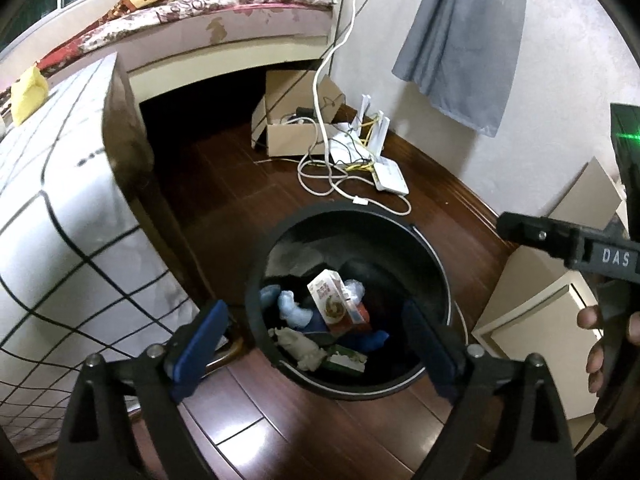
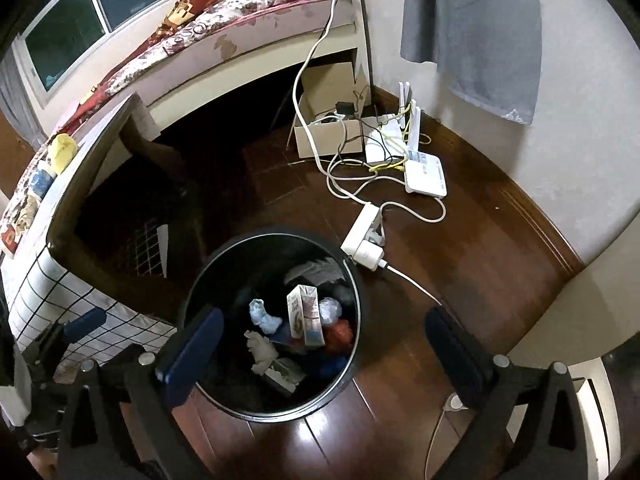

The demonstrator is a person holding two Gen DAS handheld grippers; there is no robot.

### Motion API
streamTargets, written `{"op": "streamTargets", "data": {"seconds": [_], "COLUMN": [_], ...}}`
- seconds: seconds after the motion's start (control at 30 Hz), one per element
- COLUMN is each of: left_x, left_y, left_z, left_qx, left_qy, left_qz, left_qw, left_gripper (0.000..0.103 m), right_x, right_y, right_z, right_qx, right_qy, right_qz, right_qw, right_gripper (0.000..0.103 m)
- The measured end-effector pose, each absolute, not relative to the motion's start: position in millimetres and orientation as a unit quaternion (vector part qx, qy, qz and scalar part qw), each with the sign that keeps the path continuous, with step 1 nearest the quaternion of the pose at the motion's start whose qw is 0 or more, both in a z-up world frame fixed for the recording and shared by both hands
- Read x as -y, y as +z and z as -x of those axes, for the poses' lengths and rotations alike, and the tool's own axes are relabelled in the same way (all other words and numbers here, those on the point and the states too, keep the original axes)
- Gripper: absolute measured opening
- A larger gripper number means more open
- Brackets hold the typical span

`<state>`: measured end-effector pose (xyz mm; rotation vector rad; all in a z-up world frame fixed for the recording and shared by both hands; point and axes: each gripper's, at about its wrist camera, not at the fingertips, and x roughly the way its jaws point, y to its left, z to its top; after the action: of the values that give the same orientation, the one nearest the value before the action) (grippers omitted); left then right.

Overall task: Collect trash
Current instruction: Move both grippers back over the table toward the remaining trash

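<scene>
Grippers first: the left gripper [image 1: 316,344] is spread wide, its blue pads holding nothing, and hangs over the black bin [image 1: 436,264] at the lower centre of its frame. The right gripper [image 2: 320,344] is released just as wide and empty, above the same bin [image 2: 200,280] in its own frame. Inside the bin lies the trash: one upright milk carton [image 2: 306,316], one flat green box [image 1: 346,360], two pale blue crumpled wads [image 1: 294,310], one white crumpled tissue [image 2: 262,350] and one red wrapper [image 2: 340,330]. On the wooden floor [image 2: 460,264], upper right of the bin, sit one white power strip [image 2: 362,232], one router [image 2: 426,174] and one open cardboard box [image 2: 328,136]. One grey cloth [image 2: 472,28] hangs on the wall. A checked surface [image 1: 60,200] fills the left.
</scene>
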<state>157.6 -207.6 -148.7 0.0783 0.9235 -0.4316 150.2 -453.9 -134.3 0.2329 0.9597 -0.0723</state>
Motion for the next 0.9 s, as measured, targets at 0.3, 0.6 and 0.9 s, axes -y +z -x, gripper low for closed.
{"op": "streamTargets", "data": {"seconds": [0.3,0.6,0.9], "left_x": [198,171,145], "left_y": [-121,-99,-84], "left_z": [-147,-140,-135], "left_qx": [-0.408,-0.389,-0.369], "left_qy": [-0.199,-0.184,-0.164], "left_qz": [-0.043,-0.032,-0.027], "left_qw": [0.89,0.902,0.914], "left_gripper": [0.092,0.092,0.092], "right_x": [433,406,380], "right_y": [-115,-97,-75], "right_z": [-130,-121,-119], "right_qx": [-0.441,-0.424,-0.397], "right_qy": [-0.037,-0.031,-0.019], "right_qz": [-0.079,-0.048,-0.049], "right_qw": [0.893,0.904,0.916], "right_gripper": [0.102,0.102,0.102]}}
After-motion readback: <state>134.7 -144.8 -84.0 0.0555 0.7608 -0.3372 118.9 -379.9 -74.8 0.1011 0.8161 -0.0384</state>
